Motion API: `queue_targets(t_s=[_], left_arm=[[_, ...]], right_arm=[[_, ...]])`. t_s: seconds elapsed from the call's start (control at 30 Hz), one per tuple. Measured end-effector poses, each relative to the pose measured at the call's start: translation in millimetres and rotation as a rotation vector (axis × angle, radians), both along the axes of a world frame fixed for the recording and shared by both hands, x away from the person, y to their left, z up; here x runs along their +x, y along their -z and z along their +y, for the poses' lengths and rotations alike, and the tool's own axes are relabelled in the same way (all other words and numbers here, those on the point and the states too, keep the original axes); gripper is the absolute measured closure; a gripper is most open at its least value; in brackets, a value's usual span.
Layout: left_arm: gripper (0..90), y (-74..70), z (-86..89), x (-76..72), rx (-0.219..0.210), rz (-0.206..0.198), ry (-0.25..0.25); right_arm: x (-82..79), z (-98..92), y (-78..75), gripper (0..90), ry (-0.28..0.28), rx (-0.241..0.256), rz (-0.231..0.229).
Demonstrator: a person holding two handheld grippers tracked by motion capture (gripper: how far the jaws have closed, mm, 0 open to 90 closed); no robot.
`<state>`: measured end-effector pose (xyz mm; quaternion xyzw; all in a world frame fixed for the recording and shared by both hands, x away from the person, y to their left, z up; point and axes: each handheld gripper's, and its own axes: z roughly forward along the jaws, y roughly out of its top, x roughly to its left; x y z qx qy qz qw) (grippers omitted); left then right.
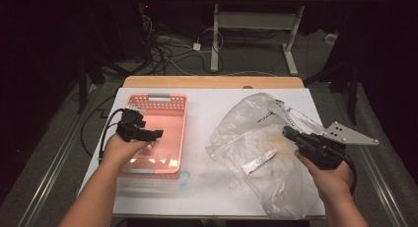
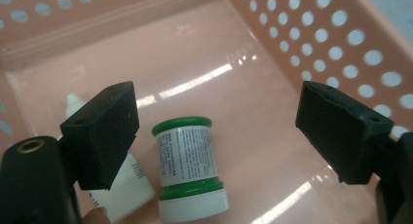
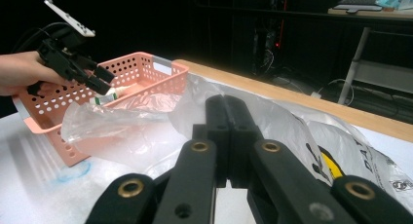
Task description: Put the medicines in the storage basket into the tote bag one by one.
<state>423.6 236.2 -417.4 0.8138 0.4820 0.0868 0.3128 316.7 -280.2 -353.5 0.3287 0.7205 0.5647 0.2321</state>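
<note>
A pink perforated basket (image 1: 183, 123) (image 3: 141, 68) stands on the left of the white table. My left gripper (image 1: 150, 134) (image 2: 216, 131) (image 3: 100, 78) hangs open over it. Just below its jaws is a green-and-white jar (image 2: 187, 160) (image 3: 108, 98), touched by neither. A white bottle (image 2: 124, 195) lies beside the jar, partly behind one jaw. On the right, a crumpled clear plastic bag (image 1: 246, 123) (image 3: 122, 124) holds a white and red tube (image 1: 257, 163). My right gripper (image 1: 288, 132) (image 3: 226, 104) is shut at the bag's right edge; whether film is pinched I cannot tell.
A blue smear (image 1: 185, 177) (image 3: 73, 173) marks the white cover near the basket's front corner. The wooden table edge (image 1: 212, 82) runs along the far side. Beyond it are a desk frame (image 1: 214, 39) and cables on the floor.
</note>
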Motion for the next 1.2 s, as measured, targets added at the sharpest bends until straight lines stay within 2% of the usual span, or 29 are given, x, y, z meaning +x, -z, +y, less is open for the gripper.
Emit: queue_targets(t_s=[0.17,0.3,0.33,0.73,1.07,1.2], left_arm=[[21.3,7.0,-1.0,5.3,0.035,0.071,-0.016],[27.9,7.8,-2.4,6.0,0.076,0.091,-0.027],[31.9,8.3,-2.8,6.3,0.082,0.097,-0.031],[46.7,18.8,-8.9,13.1,0.178,0.166,-0.046],[50.6,28.5,-14.6,16.6,0.201,0.225,-0.006],[53.0,29.6,-16.6,16.4,0.214,0.221,0.007]], right_arm=[[-0.3,0.3,0.8,90.0,0.0,0.002,0.005],[-0.7,0.3,2.4,90.0,-0.002,0.0,0.002],[-0.8,0.1,2.9,90.0,0.001,0.001,0.003],[-1.4,0.8,3.7,90.0,-0.003,0.005,0.003],[-1.2,0.6,5.4,90.0,-0.005,0.003,0.003],[-1.4,0.7,4.7,90.0,-0.003,0.0,0.004]])
